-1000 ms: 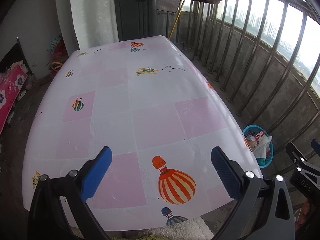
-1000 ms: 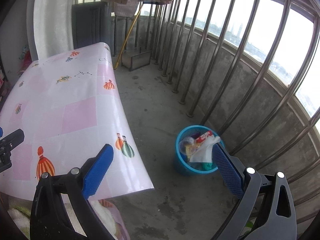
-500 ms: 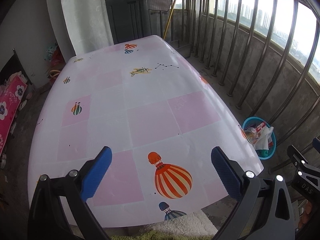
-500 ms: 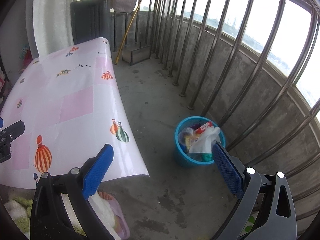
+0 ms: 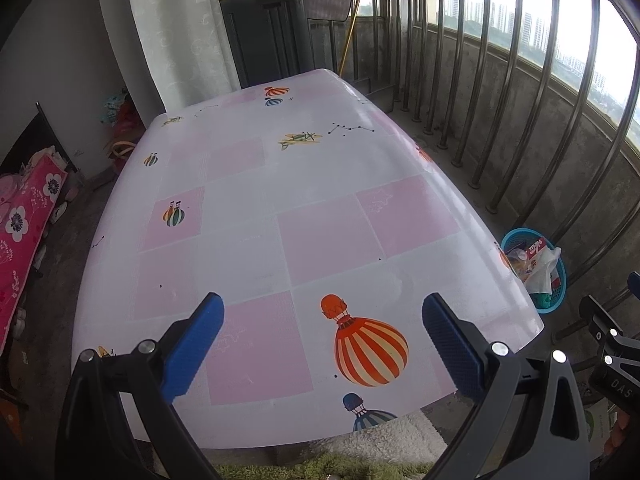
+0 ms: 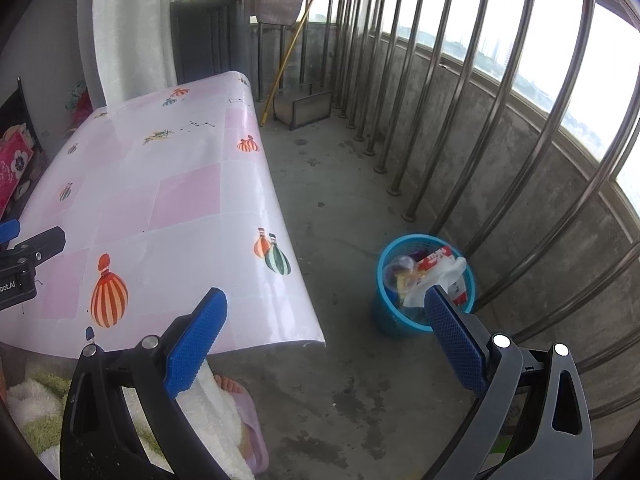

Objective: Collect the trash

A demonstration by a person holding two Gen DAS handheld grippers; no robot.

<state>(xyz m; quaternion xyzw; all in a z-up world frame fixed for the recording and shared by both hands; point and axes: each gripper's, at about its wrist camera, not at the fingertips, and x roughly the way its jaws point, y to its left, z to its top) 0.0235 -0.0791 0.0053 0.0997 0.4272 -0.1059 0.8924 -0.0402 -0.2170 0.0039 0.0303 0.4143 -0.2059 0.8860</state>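
A blue trash basket (image 6: 390,320) stands on the concrete floor by the railing, filled with wrappers and a white plastic bag (image 6: 436,280). The same basket (image 5: 554,306) shows past the table's right edge in the left wrist view. My right gripper (image 6: 324,304) hangs open above the floor, between the table corner and the basket, with nothing between its blue pads. My left gripper (image 5: 322,316) is open over the near end of the table (image 5: 248,208), also holding nothing. No loose trash shows on the tabletop.
The table (image 6: 180,200) wears a pink-and-white cloth printed with balloons. Steel railing bars (image 6: 460,128) and a low concrete wall run along the right. A person's foot in a pink slipper (image 6: 248,420) is below the table corner. A metal box (image 6: 304,108) sits far back.
Both grippers have drawn back and risen a little, so the table and basket look smaller and farther. Both stay open.
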